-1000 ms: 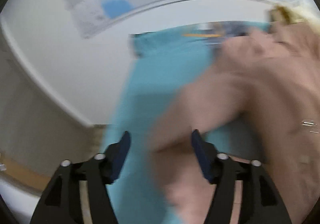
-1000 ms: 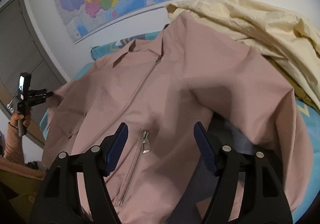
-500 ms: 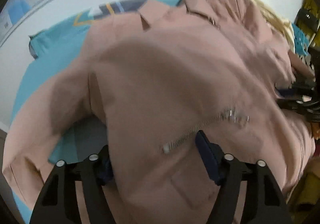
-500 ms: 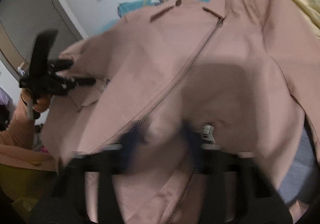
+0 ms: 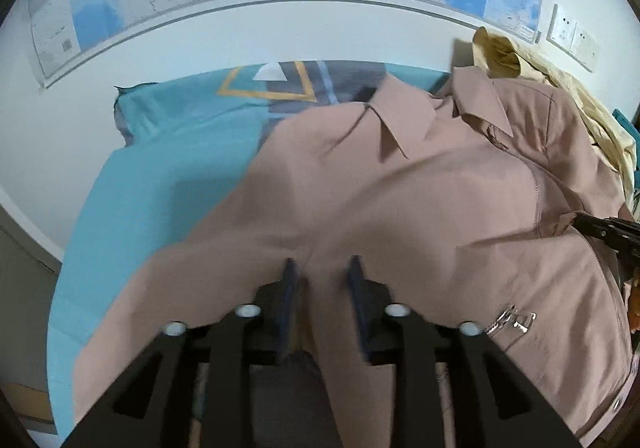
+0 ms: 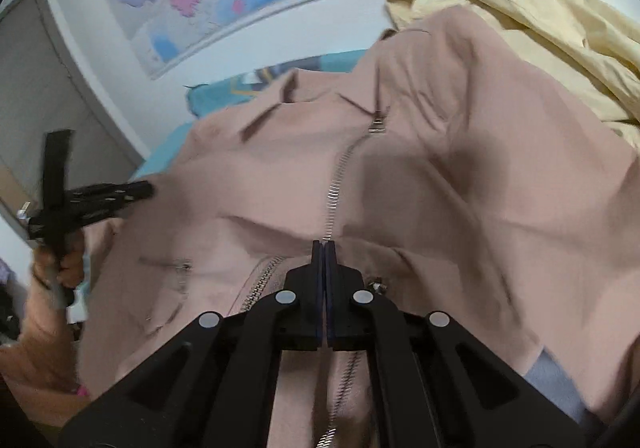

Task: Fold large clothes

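Jacket (image 6: pixel 420 187) pinched at its zipper hem by the clamped right gripper (image 6: pixel 324 248); left gripper (image 5: pixel 320 268) closing around a fabric ridge. Lift evenly, keep tension.

Your pink jacket (image 5: pixel 420 207) runs off the frame's lower edge, hiding most of the bed (image 5: pixel 152 175). The left claw (image 5: pixel 322 268) blurs; whether its closing pads press the fold is unclear.

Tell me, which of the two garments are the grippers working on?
The pink zip-up jacket, spread in front; the pale yellow garment lies bunched behind it, untouched.
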The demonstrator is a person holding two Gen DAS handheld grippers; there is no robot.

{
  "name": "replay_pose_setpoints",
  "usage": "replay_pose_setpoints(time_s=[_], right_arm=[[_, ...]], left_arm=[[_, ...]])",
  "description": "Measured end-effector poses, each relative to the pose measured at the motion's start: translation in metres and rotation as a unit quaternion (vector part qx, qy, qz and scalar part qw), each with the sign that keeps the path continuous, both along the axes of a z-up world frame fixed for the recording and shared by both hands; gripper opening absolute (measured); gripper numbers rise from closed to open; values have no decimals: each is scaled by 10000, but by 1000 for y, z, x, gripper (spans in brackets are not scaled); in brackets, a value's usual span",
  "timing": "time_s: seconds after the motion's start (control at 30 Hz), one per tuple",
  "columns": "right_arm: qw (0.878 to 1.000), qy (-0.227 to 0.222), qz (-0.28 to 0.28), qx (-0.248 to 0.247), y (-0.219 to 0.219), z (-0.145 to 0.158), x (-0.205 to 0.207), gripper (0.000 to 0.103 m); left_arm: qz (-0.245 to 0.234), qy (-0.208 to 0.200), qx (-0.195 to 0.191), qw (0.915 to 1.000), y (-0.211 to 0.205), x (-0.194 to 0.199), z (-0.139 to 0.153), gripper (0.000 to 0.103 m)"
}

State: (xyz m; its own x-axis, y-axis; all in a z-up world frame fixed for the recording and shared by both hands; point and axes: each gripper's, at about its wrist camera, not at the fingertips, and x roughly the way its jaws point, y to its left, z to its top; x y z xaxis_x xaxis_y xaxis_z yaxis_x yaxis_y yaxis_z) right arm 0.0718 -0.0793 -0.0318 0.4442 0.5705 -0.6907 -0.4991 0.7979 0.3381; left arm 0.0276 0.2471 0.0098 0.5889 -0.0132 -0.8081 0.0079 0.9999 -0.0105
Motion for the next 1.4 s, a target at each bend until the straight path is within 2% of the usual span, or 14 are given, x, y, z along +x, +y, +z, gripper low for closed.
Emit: replay_pose_setpoints(time_s=[0.03,0.2,0.27,0.33,0.57,0.73,0.8,0.87,0.9,0.97,1.1,1.2,1.3,1.4], right_arm=[[10000,23,-11,-36,-1,-3,2,1],[9997,28,51,-234,-1,-4,-5,4],[9994,-39,152,-317,-2,0,-16,13],[9996,-120,74,-248,-14,7,-26,43],[9993,-33,-378,25,-97,19,-83,74],[9970,710,-317,9,-121,-20,-119,74],[9981,547,-273,111,-117,-23,-126,74],[9968,686,-68,407,-111,-25,-125,44],[9945,853,39,603,-110,-28,-125,2],[9926,933,46,780,-110,-25,-128,3],[9837,667,-16,1672,-146,22,-153,3],[9856,405,-180,1629,-166,43,-175,3],[9910,681,-459,1059,-165,21,-171,4],[9921,950,-763,301,-153,-7,-157,20]], left_arm=[[-48,14,-15,10000,-1,-3,0,53],[-745,328,-409,9958,-11,-41,-12,82],[-954,439,-383,9937,-18,-64,-20,83],[-1085,637,-453,9910,-23,-86,-29,89],[-1331,525,-926,9854,-25,-126,-41,96],[-1327,411,-751,9875,-35,-125,-46,96],[-1233,314,-445,9909,-50,-122,-49,92],[-1031,210,-142,9944,-56,-117,-47,57],[-897,194,29,9958,-59,-114,-46,46],[-580,162,73,9982,-52,-110,-36,8],[-291,134,-625,9975,-13,-112,-5,3],[-287,116,-791,9964,-1,-117,11,4],[-330,250,-535,9977,-10,-109,0,10],[-257,466,-292,9982,-17,-96,-21,26]])
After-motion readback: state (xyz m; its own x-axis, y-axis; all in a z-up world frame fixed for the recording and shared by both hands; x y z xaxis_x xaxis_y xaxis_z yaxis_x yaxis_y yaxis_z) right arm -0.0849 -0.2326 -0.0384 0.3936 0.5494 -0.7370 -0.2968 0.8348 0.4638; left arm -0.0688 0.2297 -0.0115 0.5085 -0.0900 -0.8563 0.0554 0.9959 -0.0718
